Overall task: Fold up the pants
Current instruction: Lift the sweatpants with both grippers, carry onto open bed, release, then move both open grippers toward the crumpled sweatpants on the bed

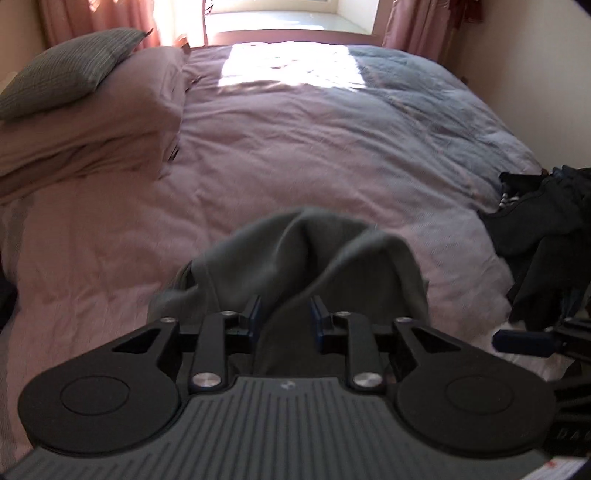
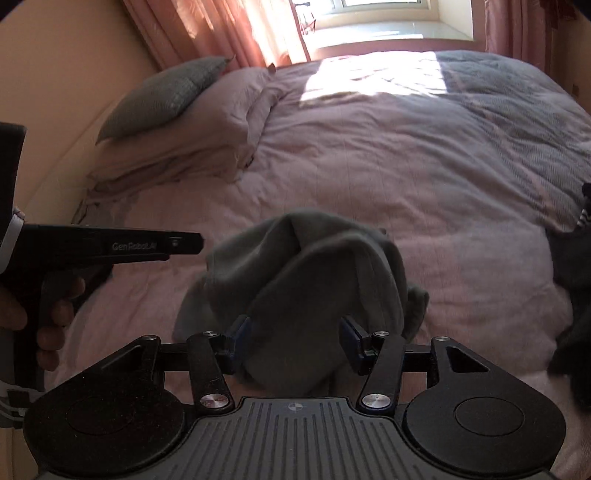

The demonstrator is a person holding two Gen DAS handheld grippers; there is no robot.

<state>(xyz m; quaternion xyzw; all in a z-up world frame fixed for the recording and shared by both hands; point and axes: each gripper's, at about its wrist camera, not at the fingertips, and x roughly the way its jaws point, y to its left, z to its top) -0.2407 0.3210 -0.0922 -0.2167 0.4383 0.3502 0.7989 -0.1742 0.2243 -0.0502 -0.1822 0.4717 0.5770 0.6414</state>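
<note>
The grey-green pants [image 1: 314, 251] hang bunched over the pink duvet [image 1: 295, 155]. My left gripper [image 1: 286, 317] is shut on a thick fold of them, and the cloth fills the gap between its blue pads. In the right wrist view the same pants [image 2: 314, 258] bulge up between the fingers of my right gripper [image 2: 295, 341], which is shut on a wider wad of cloth. The left gripper's body [image 2: 110, 245] shows at the left of that view, held by a hand [image 2: 55, 310]. A blue fingertip of the right gripper [image 1: 517, 341] shows at the right edge of the left wrist view.
A pile of dark clothes [image 1: 546, 243] lies on the bed's right side. Pink pillows [image 1: 92, 136] with a grey cushion [image 1: 66, 70] on top are stacked at the back left. A sunlit window [image 2: 388, 22] and pink curtains [image 2: 207, 29] are beyond the bed.
</note>
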